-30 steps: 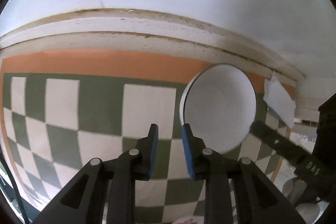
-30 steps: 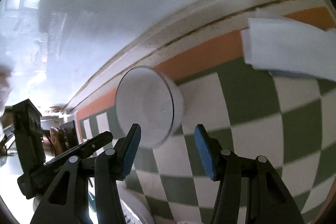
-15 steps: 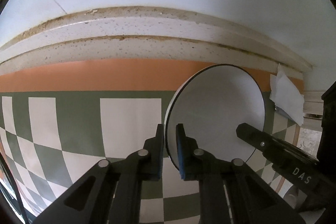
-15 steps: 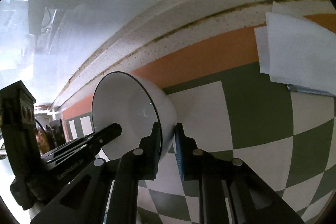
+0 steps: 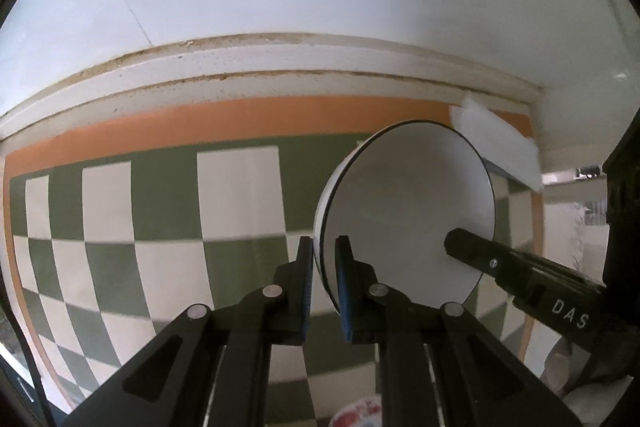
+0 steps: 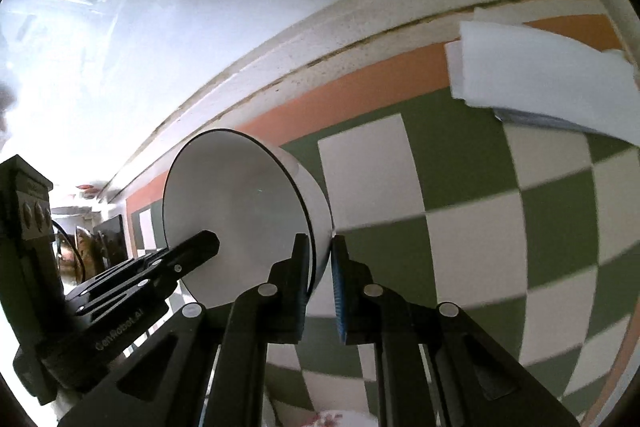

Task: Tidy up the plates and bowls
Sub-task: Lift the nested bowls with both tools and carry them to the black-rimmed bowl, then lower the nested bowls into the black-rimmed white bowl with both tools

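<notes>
risk noted: the white bowl (image 5: 404,211) is carried by its rim alone, pinched at two opposite edges, with nothing seen under it. if the two hands drift apart or twist against each other, the thin rim could slide out of a pad and the bowl drop onto the checked cloth (image 5: 236,191) below. the glazed surface looks smooth, so the hold is judged to depend on clamping force more than friction. a swing to the upper right of the frame could also brush the folded white paper (image 5: 496,143) lying there.

left gripper (image 5: 323,283): jaws closed on the bowl's rim, one blue pad inside, one outside, at lower centre of the left wrist view. right gripper (image 6: 320,275): likewise closed on the rim at lower centre of its own view, wall between the pads.

condition of item: the bowl is plain white with a thin dark line round the lip, empty, tilted so its mouth faces each camera. it sits right of centre in the left view, left of centre in the right view. no chips visible.
</notes>
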The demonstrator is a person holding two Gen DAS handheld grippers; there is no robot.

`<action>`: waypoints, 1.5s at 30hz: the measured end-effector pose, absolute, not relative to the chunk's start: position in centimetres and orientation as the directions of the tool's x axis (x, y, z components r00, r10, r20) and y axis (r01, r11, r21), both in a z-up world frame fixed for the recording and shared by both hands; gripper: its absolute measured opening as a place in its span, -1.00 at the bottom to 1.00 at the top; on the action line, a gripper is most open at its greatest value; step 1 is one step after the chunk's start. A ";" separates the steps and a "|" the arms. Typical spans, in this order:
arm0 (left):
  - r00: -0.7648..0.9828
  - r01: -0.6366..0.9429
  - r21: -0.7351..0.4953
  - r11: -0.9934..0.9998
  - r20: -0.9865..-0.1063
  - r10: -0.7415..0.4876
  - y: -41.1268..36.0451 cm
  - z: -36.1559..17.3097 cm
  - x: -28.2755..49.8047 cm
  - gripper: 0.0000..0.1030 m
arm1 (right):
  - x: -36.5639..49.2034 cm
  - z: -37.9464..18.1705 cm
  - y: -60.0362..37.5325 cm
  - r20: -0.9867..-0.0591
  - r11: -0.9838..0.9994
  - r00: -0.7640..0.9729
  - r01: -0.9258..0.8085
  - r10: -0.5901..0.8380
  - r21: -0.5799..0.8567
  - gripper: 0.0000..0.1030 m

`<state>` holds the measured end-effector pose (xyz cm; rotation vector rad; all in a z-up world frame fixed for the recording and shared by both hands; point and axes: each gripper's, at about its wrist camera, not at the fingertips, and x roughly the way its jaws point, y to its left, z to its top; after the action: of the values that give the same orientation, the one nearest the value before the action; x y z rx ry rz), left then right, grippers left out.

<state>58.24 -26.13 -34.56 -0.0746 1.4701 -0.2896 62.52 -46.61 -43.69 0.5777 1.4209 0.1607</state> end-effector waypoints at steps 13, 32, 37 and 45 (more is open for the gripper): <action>0.101 0.248 -0.268 0.931 -0.949 -0.300 -25.9 -29.3 48.7 -0.82 | 51.0 -36.7 -47.6 -0.882 0.857 0.239 0.236 0.405 0.458 -0.75; 0.038 0.313 -0.269 0.911 -0.955 -0.295 -25.0 -30.4 38.6 -0.82 | 38.1 -37.0 -46.8 -0.886 0.845 0.205 0.273 0.416 0.460 -0.74; 0.005 0.314 -0.249 0.916 -0.965 -0.264 -25.3 -32.5 37.7 -0.82 | 36.8 -39.4 -46.9 -0.889 0.838 0.166 0.297 0.426 0.457 -0.74; -0.029 0.333 -0.200 0.922 -0.979 -0.202 -26.0 -35.2 37.0 -0.82 | 36.1 -42.5 -46.7 -0.895 0.838 0.115 0.316 0.431 0.444 -0.74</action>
<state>36.98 -26.00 -35.15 0.1053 1.5418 -0.4291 36.11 -46.73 -42.54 0.6290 1.4838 0.0927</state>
